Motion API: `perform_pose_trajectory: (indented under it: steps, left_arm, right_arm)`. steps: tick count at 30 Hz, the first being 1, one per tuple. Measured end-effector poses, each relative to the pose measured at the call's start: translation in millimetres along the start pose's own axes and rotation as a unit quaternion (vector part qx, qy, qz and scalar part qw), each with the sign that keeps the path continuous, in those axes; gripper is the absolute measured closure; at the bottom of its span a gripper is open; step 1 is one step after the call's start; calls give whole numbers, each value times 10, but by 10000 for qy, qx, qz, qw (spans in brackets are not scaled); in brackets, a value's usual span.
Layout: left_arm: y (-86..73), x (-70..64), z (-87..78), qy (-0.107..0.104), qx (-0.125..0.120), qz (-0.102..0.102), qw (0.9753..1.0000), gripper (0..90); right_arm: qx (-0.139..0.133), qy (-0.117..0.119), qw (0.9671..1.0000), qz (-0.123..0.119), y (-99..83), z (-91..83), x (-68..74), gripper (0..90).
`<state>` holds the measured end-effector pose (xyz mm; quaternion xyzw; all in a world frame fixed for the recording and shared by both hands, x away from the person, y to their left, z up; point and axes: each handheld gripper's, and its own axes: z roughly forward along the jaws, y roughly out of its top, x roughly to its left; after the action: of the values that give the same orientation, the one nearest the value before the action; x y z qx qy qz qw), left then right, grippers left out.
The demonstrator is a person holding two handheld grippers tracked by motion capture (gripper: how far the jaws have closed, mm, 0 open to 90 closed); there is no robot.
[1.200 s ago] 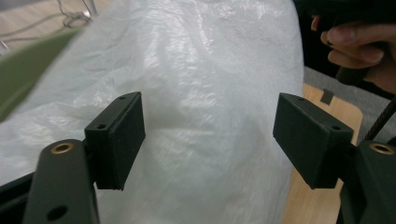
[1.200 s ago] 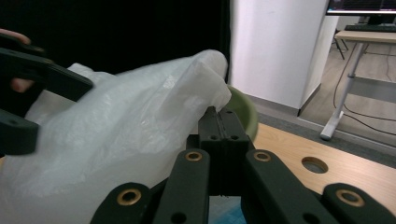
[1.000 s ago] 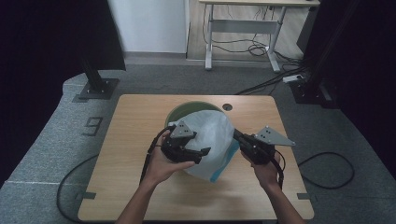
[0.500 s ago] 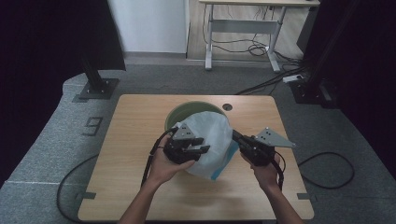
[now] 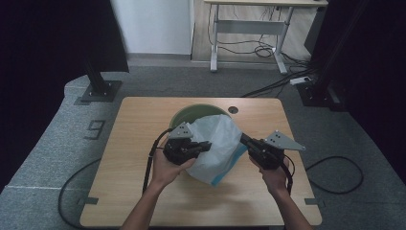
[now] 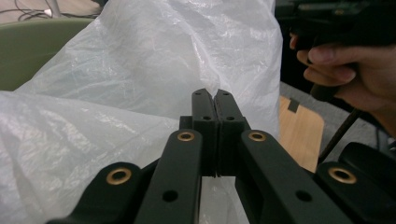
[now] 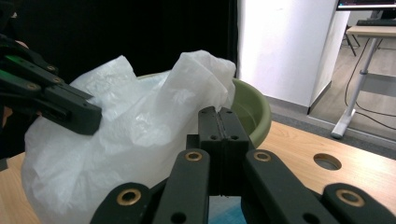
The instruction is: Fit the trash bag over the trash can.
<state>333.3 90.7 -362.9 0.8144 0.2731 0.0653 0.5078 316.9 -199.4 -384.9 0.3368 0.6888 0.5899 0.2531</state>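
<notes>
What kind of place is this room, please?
Probably a lab or recording studio, not a home: black curtains hang at both sides, a height-adjustable desk with loose cables stands behind, and the wooden table sits on grey carpet with tape marks.

black fingers point(image 6: 205, 116) with brass rivets, grey plates

High cam: fixed above the person's side, looks fwd + down over whole tabletop point(image 5: 143, 120), far off. Left & right gripper cams: ride each tool, look along own jaws, very close. All 3 share the white plastic bag point(image 5: 218, 143) w/ green basin point(image 5: 184, 115) behind.
</notes>
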Motion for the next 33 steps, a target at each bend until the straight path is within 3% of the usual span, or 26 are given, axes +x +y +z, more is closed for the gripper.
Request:
perform_pose_trajectory:
  steps: [10,15,21,33]
  left_arm:
    - [27,177,-97,21,-293,-285,9992,900]
    - [51,314,-151,75,-434,-573,9974,900]
    - [62,436,-192,273,-516,-835,9948,900]
    - [51,558,-219,411,-510,-1061,9922,900]
  right_arm:
    - [71,-69,9999,52,-11,22,-81,885]
    - [-100,18,9999,88,-30,-8,-104,824]
    - [-302,33,9995,-23,-66,-146,-60,753]
    - [-251,34,9996,-104,-337,-464,76,682]
